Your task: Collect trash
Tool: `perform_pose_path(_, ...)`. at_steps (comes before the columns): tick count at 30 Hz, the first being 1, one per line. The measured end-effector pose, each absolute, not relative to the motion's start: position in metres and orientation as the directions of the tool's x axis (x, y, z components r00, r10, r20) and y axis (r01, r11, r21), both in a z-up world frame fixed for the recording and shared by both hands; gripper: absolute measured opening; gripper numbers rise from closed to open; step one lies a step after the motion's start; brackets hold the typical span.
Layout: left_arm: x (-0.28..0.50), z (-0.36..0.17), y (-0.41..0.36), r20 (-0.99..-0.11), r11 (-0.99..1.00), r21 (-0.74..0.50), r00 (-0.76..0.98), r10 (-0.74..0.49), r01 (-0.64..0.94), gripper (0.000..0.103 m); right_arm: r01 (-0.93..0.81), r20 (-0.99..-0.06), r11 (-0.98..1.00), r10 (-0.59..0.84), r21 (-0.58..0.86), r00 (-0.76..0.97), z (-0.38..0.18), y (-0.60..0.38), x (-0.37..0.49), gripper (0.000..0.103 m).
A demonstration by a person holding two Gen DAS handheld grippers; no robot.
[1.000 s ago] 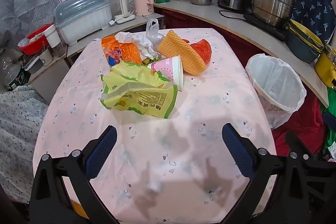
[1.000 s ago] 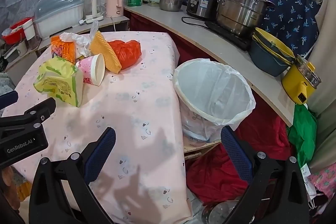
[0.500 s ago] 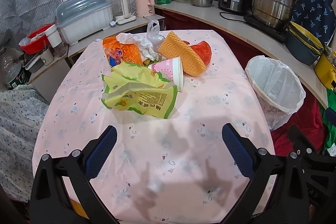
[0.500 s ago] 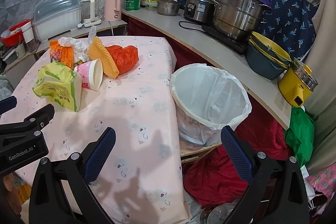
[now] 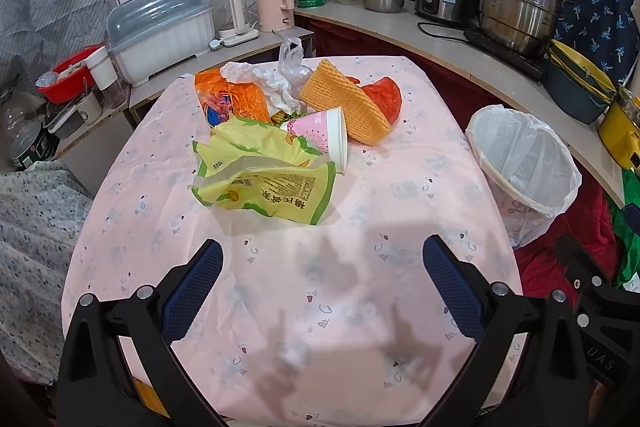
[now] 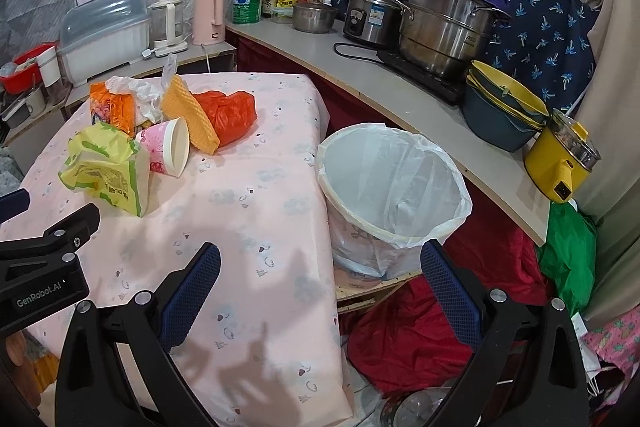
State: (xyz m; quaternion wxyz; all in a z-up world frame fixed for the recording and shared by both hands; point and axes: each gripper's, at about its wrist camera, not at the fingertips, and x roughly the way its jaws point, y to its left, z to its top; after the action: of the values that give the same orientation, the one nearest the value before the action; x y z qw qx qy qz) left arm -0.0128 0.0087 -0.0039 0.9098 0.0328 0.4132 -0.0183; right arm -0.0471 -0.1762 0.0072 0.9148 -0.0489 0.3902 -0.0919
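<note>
Both tongs, left (image 5: 322,269) and right (image 6: 320,271), are hanging wide open and empty. The trash pile (image 5: 288,131) is sitting at twelve o'clock, the bin (image 6: 392,187) at three; pinching the yellow bag (image 5: 264,183) first looks easiest.

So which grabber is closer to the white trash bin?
Right. The right gripper hangs open just before the trash bin, its right finger almost under it. The left gripper is over the table, bin off to its right.

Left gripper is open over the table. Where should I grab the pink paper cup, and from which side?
Grip the pink paper cup by its rim. It lies on its side, open mouth facing the bin, base tucked against the yellow-green snack bag and orange cloth. Probably come from the bin side with the left gripper, one finger inside the mouth, one outside the wall.
</note>
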Motion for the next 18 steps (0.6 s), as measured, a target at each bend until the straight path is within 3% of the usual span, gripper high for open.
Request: perform_pose_path(18, -0.0116, -0.0067, 0.0039, -0.76, 0.997, 0.042, 0.65, -0.01, 0.063, 0.096, 0.133, -0.705, 0.978, -0.207, -0.16, 0.678, 0.0076, -0.1785, -0.0459, 0.096)
